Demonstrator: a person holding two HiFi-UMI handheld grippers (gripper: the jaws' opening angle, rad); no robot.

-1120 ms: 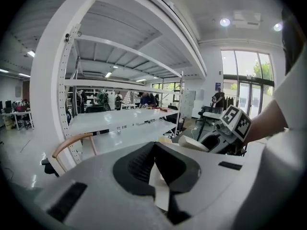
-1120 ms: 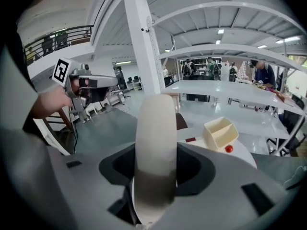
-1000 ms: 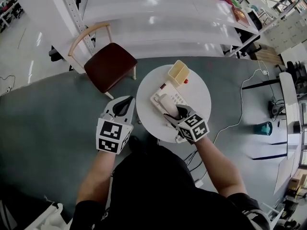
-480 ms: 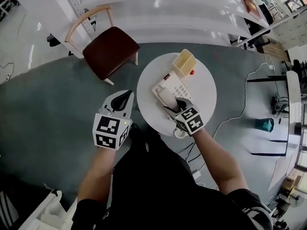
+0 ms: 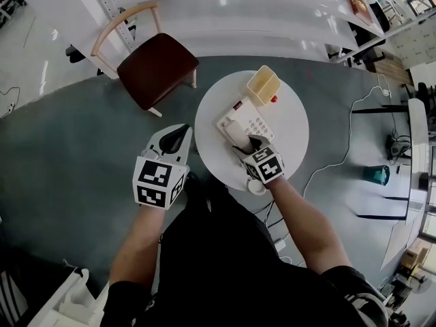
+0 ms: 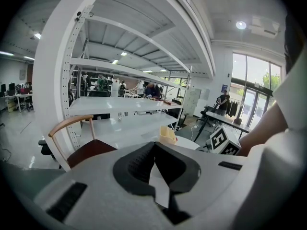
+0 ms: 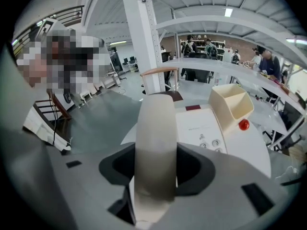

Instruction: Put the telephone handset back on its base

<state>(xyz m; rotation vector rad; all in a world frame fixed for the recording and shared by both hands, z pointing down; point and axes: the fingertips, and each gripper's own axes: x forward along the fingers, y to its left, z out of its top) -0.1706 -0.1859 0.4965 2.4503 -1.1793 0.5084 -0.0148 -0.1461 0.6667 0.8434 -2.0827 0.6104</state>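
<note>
A cream telephone base (image 5: 255, 122) with a keypad sits on a round white table (image 5: 289, 148). The cream handset (image 5: 236, 137) lies along the base's left side, and my right gripper (image 5: 252, 146) is shut on its near end. In the right gripper view the handset (image 7: 154, 138) runs straight out between the jaws of the right gripper (image 7: 154, 174), beside the base (image 7: 204, 126). Whether it rests in the cradle I cannot tell. My left gripper (image 5: 178, 139) hangs left of the table over the floor. In its own view the left gripper (image 6: 156, 174) is shut and holds nothing.
A beige open container (image 5: 263, 85) and a small red ball (image 5: 273, 100) stand behind the phone. A coiled cord (image 5: 257, 187) hangs at the table's near edge. A wooden chair (image 5: 153, 63) stands to the back left, long white benches (image 5: 238, 19) behind, and a cable (image 5: 340, 162) on the floor at right.
The right gripper has shifted a little leftward along the base with the handset still in it. The left gripper has hardly moved. The head view has tilted slightly.
</note>
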